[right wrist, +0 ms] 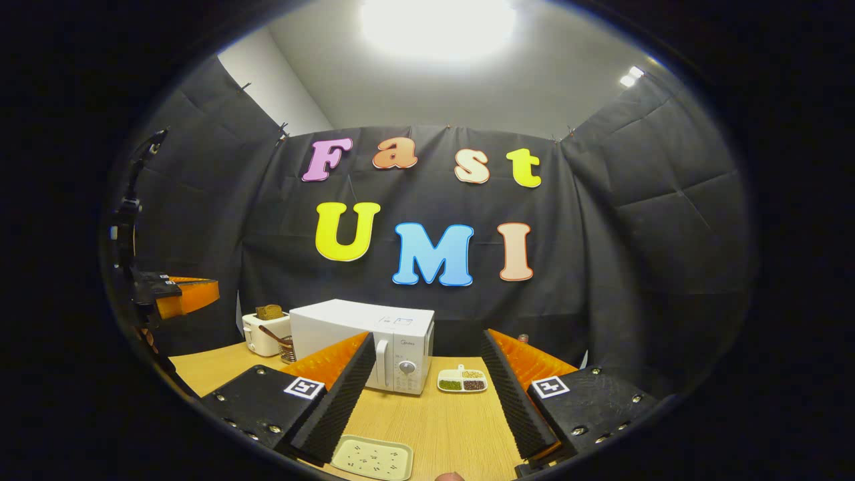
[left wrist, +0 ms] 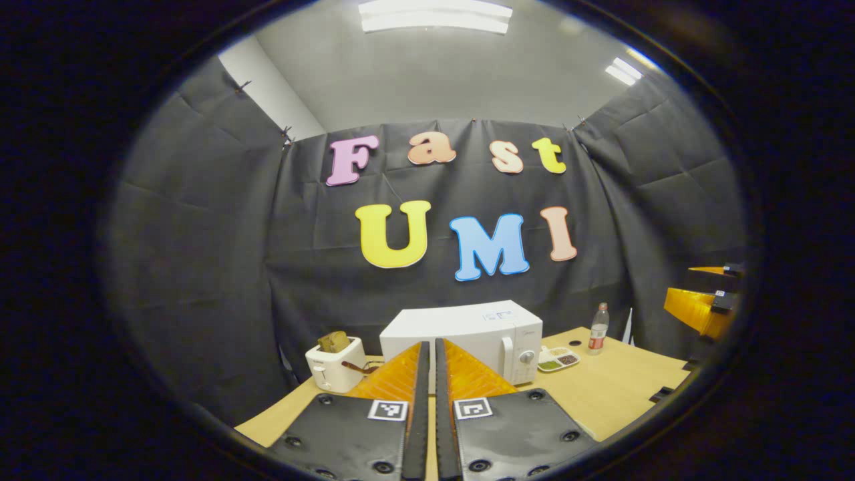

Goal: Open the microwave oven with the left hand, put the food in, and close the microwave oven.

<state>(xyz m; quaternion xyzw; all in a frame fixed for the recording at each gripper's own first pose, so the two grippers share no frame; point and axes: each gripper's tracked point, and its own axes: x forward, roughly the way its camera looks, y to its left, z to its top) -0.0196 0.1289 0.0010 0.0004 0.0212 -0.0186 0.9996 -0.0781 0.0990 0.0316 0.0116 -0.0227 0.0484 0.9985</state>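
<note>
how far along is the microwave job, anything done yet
Nothing looks done: the microwave door is closed, and the food tray sits on the table beside it. Nothing is in hand: the left gripper is shut and empty, away from the door handle; the right gripper is open. Opening, loading and closing all remain.

Left claw (left wrist: 431, 374) held above the wooden surface (left wrist: 621, 387), aimed at the microwave oven (left wrist: 481, 331).

Fingers nearly together, a thin slit between the pads, nothing held. Microwave door closed, handle and dial on its right side. White toaster (left wrist: 334, 366) with bread in the slot stands just left of it. Sectioned food tray (left wrist: 558, 359) lies just right; bottle (left wrist: 598, 329) beyond the tray. Right claw (left wrist: 705, 304) at far right edge, raised, state unclear.
</note>
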